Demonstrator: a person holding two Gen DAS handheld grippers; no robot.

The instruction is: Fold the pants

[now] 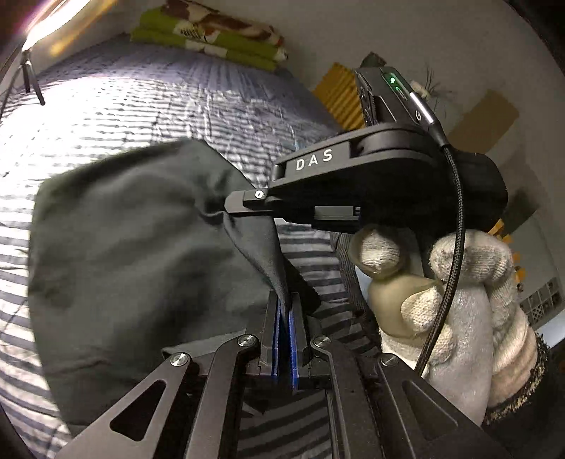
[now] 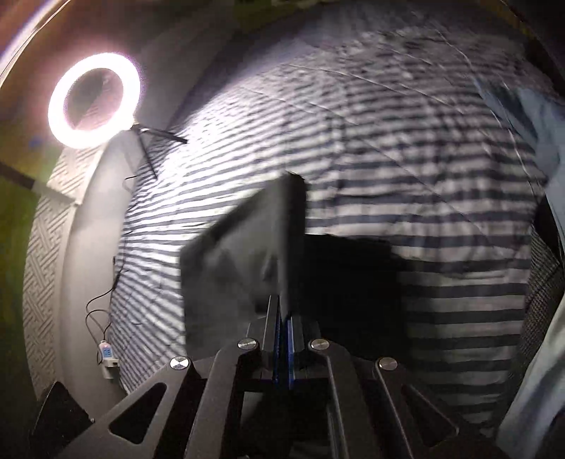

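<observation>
Dark grey pants [image 1: 123, 247] hang lifted over a striped bed cover [image 1: 141, 106]. My left gripper [image 1: 286, 300] is shut on an edge of the cloth, which rises out from between its blue pads. In the left wrist view my right gripper [image 1: 229, 204] comes in from the right, held by a gloved hand [image 1: 459, 300], its tip pinching the same cloth a little higher. In the right wrist view the right gripper [image 2: 285, 310] is shut on the dark pants [image 2: 240, 254], which are blurred and hang left of the fingers.
A lit ring lamp [image 2: 94, 100] on a small tripod stands at the bed's left side, with a cable and plug below it. Folded green and brown bedding [image 1: 212, 31] lies at the far end. Light blue cloth [image 2: 529, 116] sits at the right edge.
</observation>
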